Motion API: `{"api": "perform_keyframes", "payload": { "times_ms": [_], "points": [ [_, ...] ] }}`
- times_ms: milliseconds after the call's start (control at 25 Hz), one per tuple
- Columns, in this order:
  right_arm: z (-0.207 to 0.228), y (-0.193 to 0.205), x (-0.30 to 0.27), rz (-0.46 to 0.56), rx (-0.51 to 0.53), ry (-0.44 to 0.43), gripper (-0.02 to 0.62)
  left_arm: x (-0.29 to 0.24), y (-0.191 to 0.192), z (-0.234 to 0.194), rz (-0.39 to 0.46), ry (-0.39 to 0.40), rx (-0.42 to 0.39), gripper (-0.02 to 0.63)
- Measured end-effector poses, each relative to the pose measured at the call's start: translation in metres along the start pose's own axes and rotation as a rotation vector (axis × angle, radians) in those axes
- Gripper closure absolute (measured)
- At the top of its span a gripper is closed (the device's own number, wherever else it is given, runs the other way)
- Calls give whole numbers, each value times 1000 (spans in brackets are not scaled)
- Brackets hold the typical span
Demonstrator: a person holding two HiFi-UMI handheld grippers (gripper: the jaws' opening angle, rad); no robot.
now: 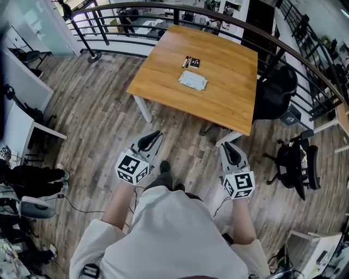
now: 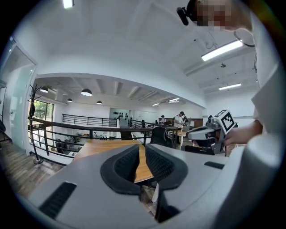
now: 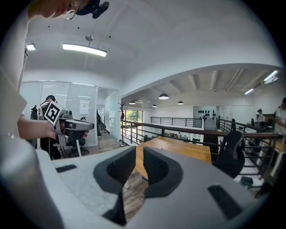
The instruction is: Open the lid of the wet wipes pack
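The wet wipes pack (image 1: pixel 192 82), pale and flat, lies near the middle of the wooden table (image 1: pixel 223 49), with a small dark item (image 1: pixel 191 62) just beyond it. I stand on the floor short of the table's near corner. My left gripper (image 1: pixel 151 139) and right gripper (image 1: pixel 231 150) are held side by side at waist height, well short of the pack. The left gripper view shows its jaws (image 2: pixel 142 150) a narrow slit apart with nothing in it. In the right gripper view the jaws (image 3: pixel 139 154) also stand slightly apart and empty. The pack shows in neither gripper view.
A black office chair (image 1: pixel 275 92) stands at the table's right side, and another (image 1: pixel 297 161) sits nearer on the right. A dark railing (image 1: pixel 218 15) curves behind the table. White desks (image 1: pixel 22 109) line the left. Wooden floor lies between me and the table.
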State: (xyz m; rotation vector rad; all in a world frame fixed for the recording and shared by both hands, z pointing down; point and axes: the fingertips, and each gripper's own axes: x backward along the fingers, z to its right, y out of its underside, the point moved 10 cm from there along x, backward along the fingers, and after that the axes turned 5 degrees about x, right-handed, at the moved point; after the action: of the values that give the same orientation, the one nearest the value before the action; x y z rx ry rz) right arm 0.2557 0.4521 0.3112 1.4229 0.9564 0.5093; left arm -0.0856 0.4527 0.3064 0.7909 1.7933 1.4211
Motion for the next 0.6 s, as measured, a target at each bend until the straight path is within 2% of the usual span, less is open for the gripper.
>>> {"api": "perform_keyframes", "payload": {
  "times_ms": [360,600],
  "points": [
    [12,-1,-56,-47,-19,33,558,-49,0,-57,-16,50,22,498],
    [23,-11,-113,-78,-25,60,558,-92,-7,-109,-46,102,-3,466]
  ]
}}
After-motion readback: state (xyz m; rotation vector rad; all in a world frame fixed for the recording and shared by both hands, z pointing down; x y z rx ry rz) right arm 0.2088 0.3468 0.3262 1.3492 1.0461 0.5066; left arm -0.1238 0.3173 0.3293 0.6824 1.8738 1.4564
